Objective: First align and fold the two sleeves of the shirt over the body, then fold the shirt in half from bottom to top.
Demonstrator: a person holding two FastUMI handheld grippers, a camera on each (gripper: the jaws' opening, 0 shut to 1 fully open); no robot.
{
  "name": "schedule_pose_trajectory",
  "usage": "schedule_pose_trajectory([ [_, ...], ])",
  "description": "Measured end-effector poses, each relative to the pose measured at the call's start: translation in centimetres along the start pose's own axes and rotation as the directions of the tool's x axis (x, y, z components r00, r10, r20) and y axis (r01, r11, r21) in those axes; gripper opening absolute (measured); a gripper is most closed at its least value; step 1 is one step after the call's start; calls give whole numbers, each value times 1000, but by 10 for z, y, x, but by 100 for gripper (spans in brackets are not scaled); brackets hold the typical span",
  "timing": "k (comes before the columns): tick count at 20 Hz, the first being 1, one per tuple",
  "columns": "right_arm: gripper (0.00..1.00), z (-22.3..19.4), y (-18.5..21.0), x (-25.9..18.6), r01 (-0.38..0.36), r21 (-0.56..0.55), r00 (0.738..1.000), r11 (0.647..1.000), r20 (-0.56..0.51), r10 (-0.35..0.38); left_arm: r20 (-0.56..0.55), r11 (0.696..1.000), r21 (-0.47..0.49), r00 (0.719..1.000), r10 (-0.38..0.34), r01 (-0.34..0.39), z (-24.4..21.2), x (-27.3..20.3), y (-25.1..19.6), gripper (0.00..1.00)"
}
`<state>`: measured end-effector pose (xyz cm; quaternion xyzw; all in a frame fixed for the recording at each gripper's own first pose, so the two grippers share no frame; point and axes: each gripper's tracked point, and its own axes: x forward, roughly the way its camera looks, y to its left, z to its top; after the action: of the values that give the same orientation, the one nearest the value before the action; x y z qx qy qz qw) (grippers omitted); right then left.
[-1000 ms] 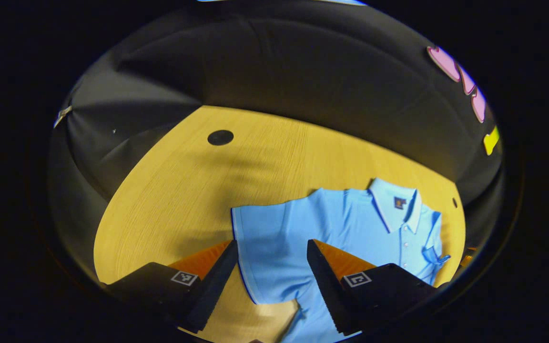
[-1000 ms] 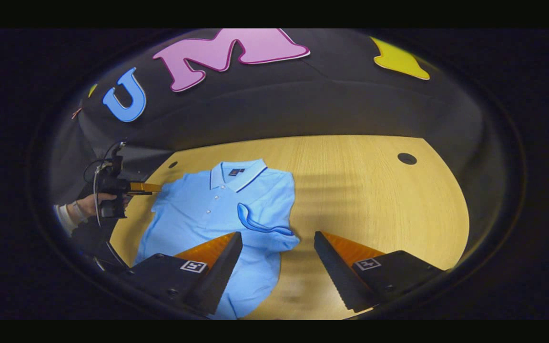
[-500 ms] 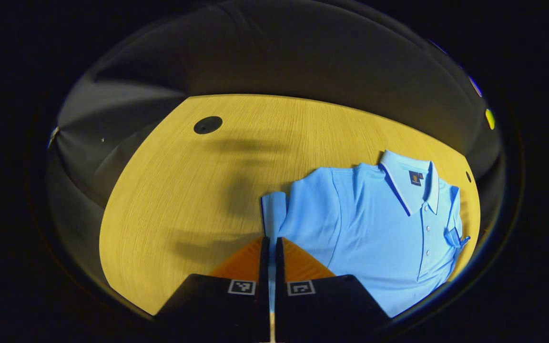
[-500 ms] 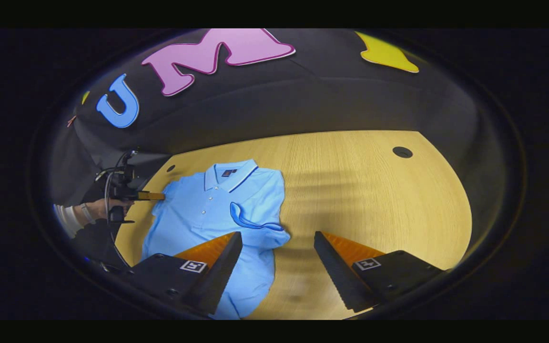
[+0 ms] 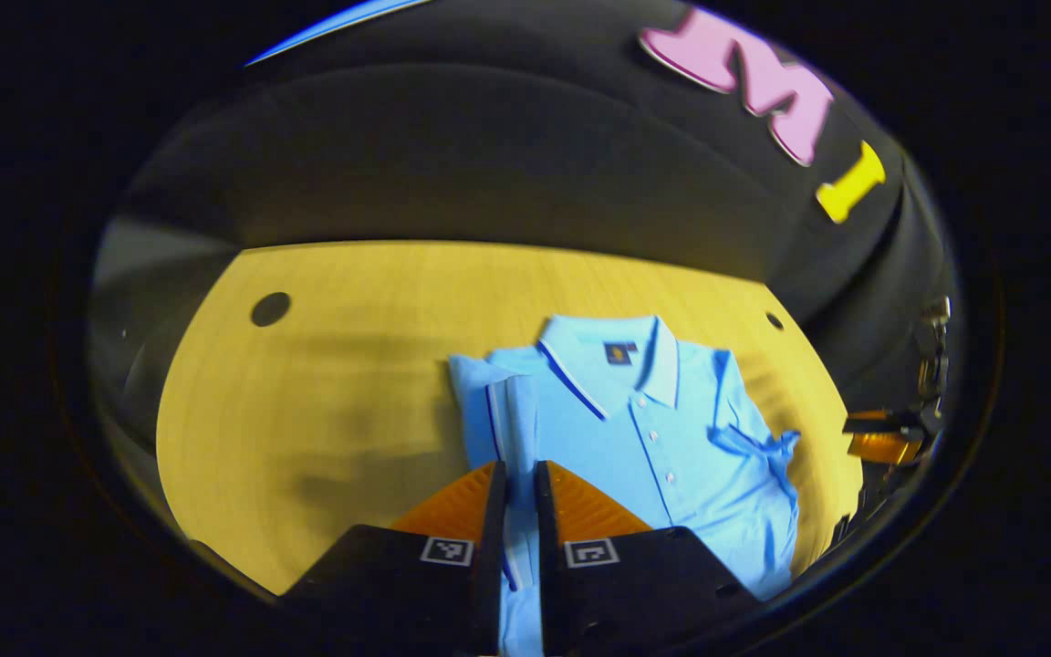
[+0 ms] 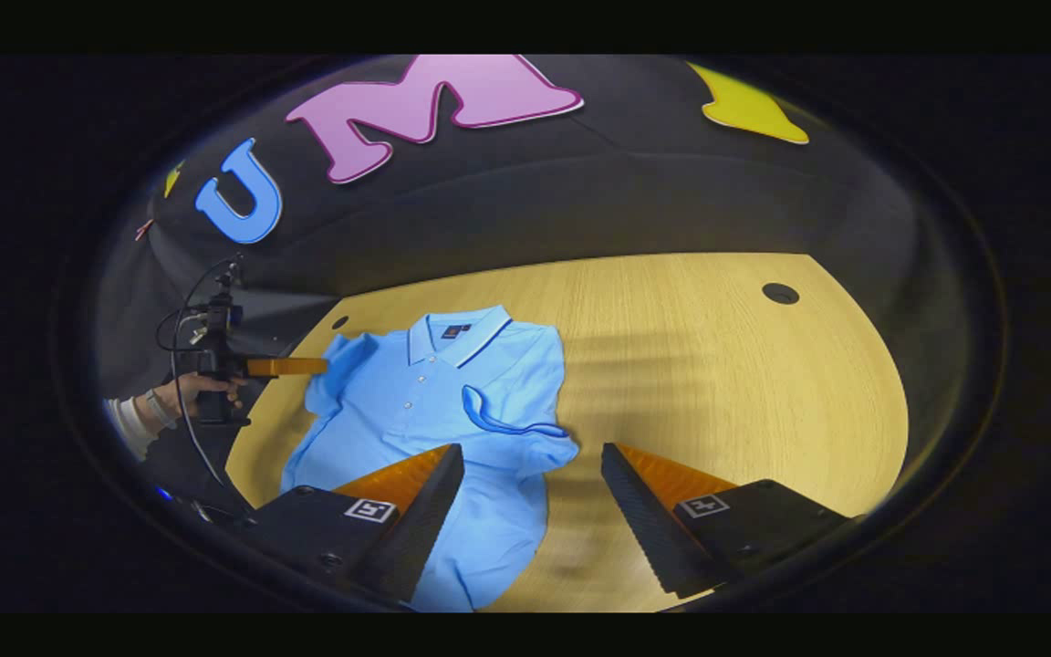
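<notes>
Our left gripper (image 5: 516,511) pinches the soft, limp shirt (image 5: 635,438) by its sleeve (image 5: 512,411) edge, while the right gripper (image 6: 530,497) hangs open

Shirt (image 6: 425,401) on table (image 6: 726,365) — left-of-centre

- The left gripper view looks along its own fingers (image 5: 494,511) from low and close at the shirt (image 5: 653,429), facing the far wall
- The right gripper view sits higher above the table (image 6: 744,383), looking across it
- Both share the shirt, the table and the wall
</notes>
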<state>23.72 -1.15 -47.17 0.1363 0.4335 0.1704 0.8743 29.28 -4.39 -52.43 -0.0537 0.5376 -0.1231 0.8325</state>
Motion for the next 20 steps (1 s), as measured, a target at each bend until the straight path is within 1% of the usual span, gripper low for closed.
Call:
schedule_pose_trajectory([
  [1, 96, -2, 2, -1, 0, -5, 1000, 1000, -1, 0, -25, 1000, 29, 1000, -3, 4, -9, 6, -6, 30],
  [3, 96, -8, 5, -4, 4, 4, 1000, 1000, -4, -4, -46, 999, 30, 999, 12, -11, -18, 5, -11, 68],
  [4, 96, -11, 7, -7, 5, 15, 1000, 1000, -3, -5, -30, 1000, 12, 1000, 9, -9, -16, -1, -14, 87],
  [7, 96, -28, 15, -20, 0, 40, 1000, 999, -9, 0, -3, 1000, -11, 1000, -14, 14, -19, -43, -17, 90],
  [9, 95, -47, 21, -35, -1, 55, 1000, 998, -20, 2, -9, 999, -35, 1000, -30, 30, -42, -84, -17, 92],
  [11, 96, -72, 25, -48, 0, 87, 999, 996, -47, 4, -21, 997, -64, 999, -46, 44, -80, -119, -16, 92],
  [12, 96, -86, 26, -54, 8, 99, 998, 995, -57, -2, -47, 996, -73, 997, -55, 51, -107, -134, -16, 92],
  [14, 96, -118, 27, -66, 31, 122, 996, 992, -91, -20, -106, 997, -72, 993, -49, 42, -163, -154, -12, 92],
  [16, 96, -150, 33, -78, 44, 159, 992, 986, -121, -25, -160, 993, -104, 984, -75, 59, -214, -167, -19, 92],
  [17, 96, -166, 36, -84, 49, 181, 990, 982, -139, -24, -180, 987, -141, 978, -105, 80, -235, -168, -28, 92],
  [18, 95, -182, 39, -89, 54, 203, 987, 978, -156, -23, -194, 980, -173, 972, -133, 100, -250, -170, -35, 92],
  [20, 96, -214, 42, -99, 79, 240, 980, 968, -198, -31, -215, 971, -208, 963, -165, 119, -270, -168, -43, 92],
])
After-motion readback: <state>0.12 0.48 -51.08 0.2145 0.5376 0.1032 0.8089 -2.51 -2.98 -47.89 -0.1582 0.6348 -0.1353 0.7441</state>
